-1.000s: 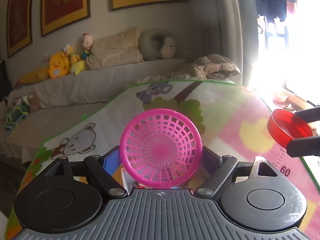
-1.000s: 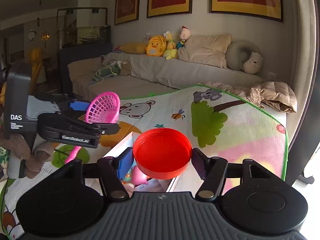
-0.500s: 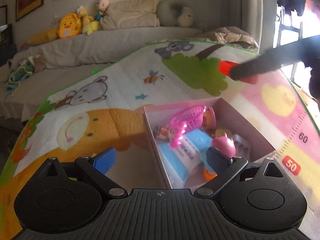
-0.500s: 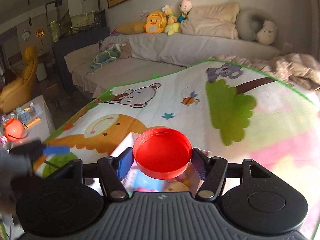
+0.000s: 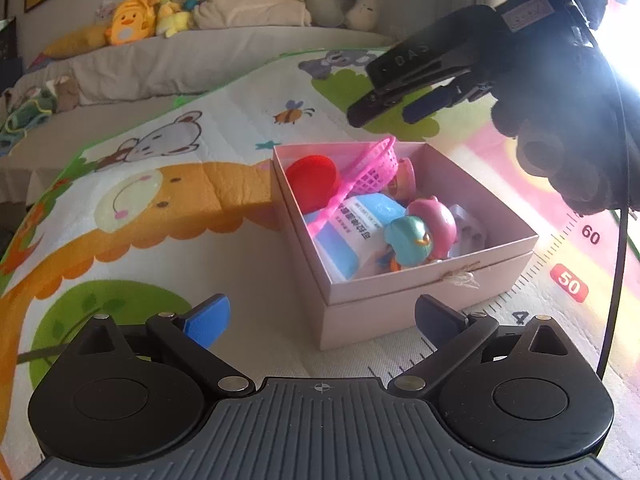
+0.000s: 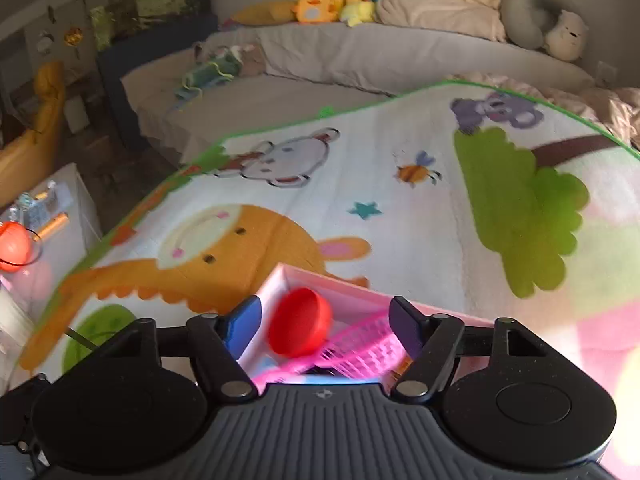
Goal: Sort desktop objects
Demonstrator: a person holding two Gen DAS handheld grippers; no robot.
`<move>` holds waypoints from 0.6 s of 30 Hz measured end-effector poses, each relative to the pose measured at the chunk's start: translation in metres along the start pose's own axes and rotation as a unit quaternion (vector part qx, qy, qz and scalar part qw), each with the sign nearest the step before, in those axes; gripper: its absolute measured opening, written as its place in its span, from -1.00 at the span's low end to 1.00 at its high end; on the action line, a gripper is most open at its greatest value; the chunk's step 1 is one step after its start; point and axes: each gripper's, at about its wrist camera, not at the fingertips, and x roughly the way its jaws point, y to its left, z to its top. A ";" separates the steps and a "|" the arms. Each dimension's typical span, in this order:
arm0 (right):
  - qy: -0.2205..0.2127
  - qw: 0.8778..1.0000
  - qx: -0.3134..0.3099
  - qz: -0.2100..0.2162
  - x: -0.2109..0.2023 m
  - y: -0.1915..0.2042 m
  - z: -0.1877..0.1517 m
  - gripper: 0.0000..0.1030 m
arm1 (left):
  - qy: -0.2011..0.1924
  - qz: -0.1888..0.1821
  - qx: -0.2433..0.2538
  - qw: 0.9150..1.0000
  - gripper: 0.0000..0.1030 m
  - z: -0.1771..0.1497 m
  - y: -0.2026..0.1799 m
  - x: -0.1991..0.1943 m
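A pink box (image 5: 424, 304) stands on the play mat. Inside lie a red lid (image 5: 312, 182), a pink mesh strainer (image 5: 372, 168), a blue-and-white packet (image 5: 356, 224) and a pink-and-teal toy (image 5: 420, 236). My left gripper (image 5: 320, 316) is open and empty, low in front of the box. My right gripper (image 6: 324, 316) is open above the box's far-left corner, with the red lid (image 6: 300, 328) and strainer (image 6: 360, 352) below it. It also shows in the left wrist view (image 5: 384, 114), hovering behind the box.
The cartoon play mat (image 5: 140, 208) covers the surface, with a ruler strip (image 5: 568, 280) on the right. A grey sofa with plush toys (image 6: 320, 0) lies behind. A side table with small items (image 6: 36, 216) stands at the left.
The right gripper opened and let the red lid fall into the box beside the strainer. The left gripper drew back and lower, staying open.
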 end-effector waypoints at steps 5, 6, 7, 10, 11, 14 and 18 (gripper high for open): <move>-0.027 0.999 0.016 0.005 -0.044 -0.021 -0.045 0.38 | -0.016 0.032 -0.020 0.999 1.00 -0.017 -0.007 -0.014; -0.034 0.999 0.013 0.008 -0.057 -0.020 -0.059 0.44 | -0.021 0.048 -0.023 0.998 1.00 -0.020 -0.009 -0.015; -0.038 0.999 0.013 0.010 -0.070 -0.019 -0.075 0.59 | -0.025 0.064 -0.028 0.997 1.00 -0.024 -0.011 -0.016; -0.049 0.998 0.027 -0.002 -0.098 -0.016 -0.123 0.82 | -0.033 0.092 -0.046 0.994 1.00 -0.034 -0.018 -0.017; -0.049 0.998 0.030 -0.014 -0.101 -0.014 -0.137 0.89 | -0.029 0.098 -0.054 0.993 1.00 -0.037 -0.020 -0.017; -0.039 0.997 0.039 -0.046 -0.105 -0.010 -0.181 1.00 | -0.002 0.113 -0.091 0.989 1.00 -0.047 -0.025 -0.011; -0.039 0.995 0.069 -0.057 -0.094 -0.017 -0.211 1.00 | 0.004 0.150 -0.113 0.982 1.00 -0.059 -0.032 0.003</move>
